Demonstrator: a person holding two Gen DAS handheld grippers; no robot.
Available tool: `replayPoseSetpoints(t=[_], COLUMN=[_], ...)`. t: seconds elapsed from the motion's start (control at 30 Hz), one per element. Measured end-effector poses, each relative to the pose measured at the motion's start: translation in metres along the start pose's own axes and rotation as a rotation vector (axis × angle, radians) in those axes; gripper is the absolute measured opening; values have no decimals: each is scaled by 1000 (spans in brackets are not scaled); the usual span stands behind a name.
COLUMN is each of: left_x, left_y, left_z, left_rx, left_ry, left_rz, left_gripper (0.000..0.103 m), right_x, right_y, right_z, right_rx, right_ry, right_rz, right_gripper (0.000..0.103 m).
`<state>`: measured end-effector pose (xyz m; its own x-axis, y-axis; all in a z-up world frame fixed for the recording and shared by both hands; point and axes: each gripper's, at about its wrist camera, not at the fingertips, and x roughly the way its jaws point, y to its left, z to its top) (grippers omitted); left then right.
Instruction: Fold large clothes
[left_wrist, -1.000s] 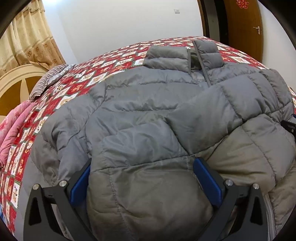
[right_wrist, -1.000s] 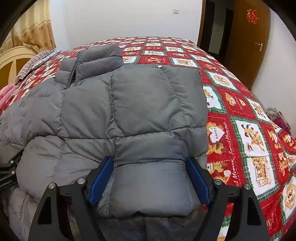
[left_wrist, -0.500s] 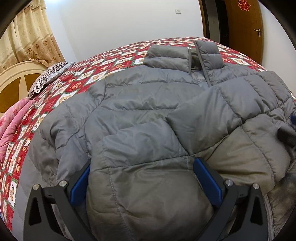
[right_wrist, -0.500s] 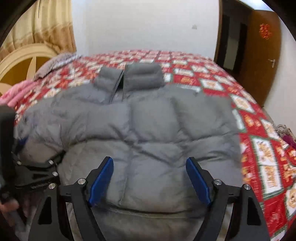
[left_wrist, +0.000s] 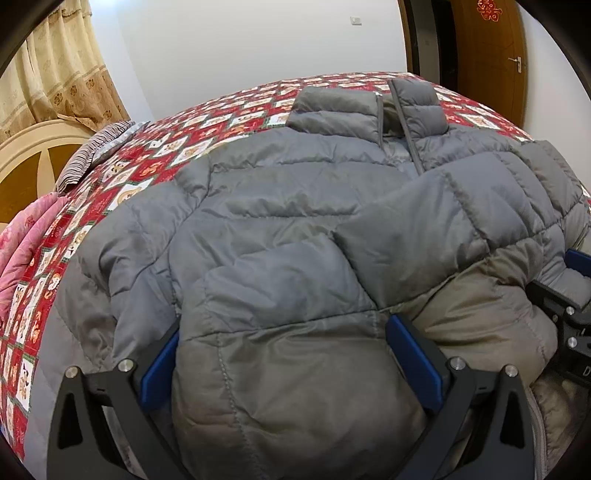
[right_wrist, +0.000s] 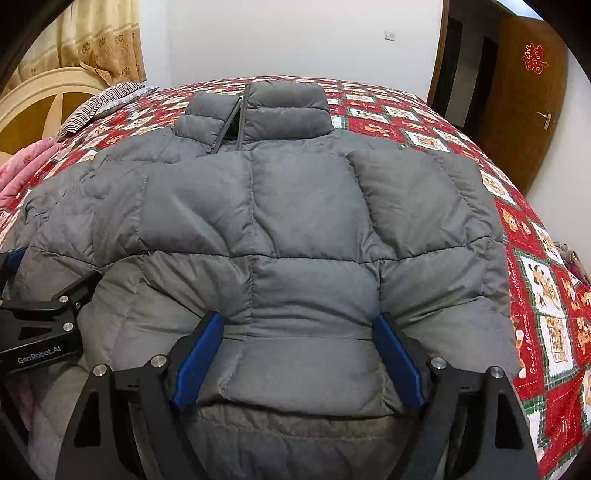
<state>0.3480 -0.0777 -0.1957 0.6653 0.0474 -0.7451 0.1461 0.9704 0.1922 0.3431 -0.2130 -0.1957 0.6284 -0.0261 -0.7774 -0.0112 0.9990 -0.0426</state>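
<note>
Grey puffer on red patchwork bed

Jacket (right_wrist: 306, 221) is grey w/ quilted stitch lines, zip dark grey. Quilt (right_wrist: 546, 295) is red, white squares w/ orange-brown cartoon figures, green plaid borders (small print unreadable). Gripper pads (right_wrist: 199, 354) blue, frames black. Pillow (left_wrist: 92, 155) is striped grey/white, blanket (left_wrist: 26, 240) pink, curtain (left_wrist: 55, 74) beige w/ brown floral band, door (right_wrist: 532, 99) brown w/ red emblem.
</note>
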Motion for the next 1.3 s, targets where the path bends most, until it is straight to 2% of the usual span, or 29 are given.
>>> replayPoseSetpoints(t=[0.13,0.2,0.27,0.3,0.37,0.5,0.6,0.7,0.8,0.87,0.97,1.0,1.03,1.07,1.1,1.13,1.17,1.23,1.3], left_x=[-6,-26,-61,-75,-97,-108,-105,-103,-106,-109,-110,-109,-109,-105,-103,-102,-102,-108,-119], left_y=[7,19,46,61,98,173,233,264,264,255,236,234,237,234,239,239,242,251,270], left_z=[6,6,1,-5,-22,-68,-117,-157,-184,-191,-182,-181,-179,-177,-175,-172,-170,-161,-148], left_rx=[11,12,5,-1,-26,-87,-213,-332,-405,-426,-384,-366,-357,-343,-338,-329,-323,-306,-327], left_ry=[28,-17,-90,-111,-137,-86,20,103,124,116,84,74,71,73,75,74,68,54,13], left_rz=[-31,8,41,47,106,232,285,258,207,167,150,143,130,103,92,81,89,183,268], left_gripper=[103,103,103,103,103,103,103,103,103,103,100,89,70,60,40,28,24,17,15], right_x=[0,0,0,0,-1,-1,-1,-2,-10,-23,-47,-54,-61,-64,-68,-71,-72,-74,-75], right_y=[0,0,0,0,1,2,3,4,8,10,13,13,13,13,11,8,6,-1,-4], right_z=[-2,-2,-3,-3,-3,-3,-2,-2,-3,-5,-11,-14,-17,-20,-22,-26,-28,-35,-38], right_rx=[2,3,3,4,0,-4,-8,-12,-40,-64,-101,-114,-125,-131,-135,-134,-129,-114,-106], right_ry=[-9,-12,-14,-14,-16,-17,-18,-19,-25,-36,-69,-75,-82,-89,-95,-102,-105,-111,-112], right_rz=[-6,-8,-8,-8,-13,-20,-24,-30,-54,-63,-45,-39,-34,-35,-38,-42,-42,-45,-45], right_gripper=[85,85,85,85,85,85,86,86,86,86,86,86,86,86,86,86,86,86,86])
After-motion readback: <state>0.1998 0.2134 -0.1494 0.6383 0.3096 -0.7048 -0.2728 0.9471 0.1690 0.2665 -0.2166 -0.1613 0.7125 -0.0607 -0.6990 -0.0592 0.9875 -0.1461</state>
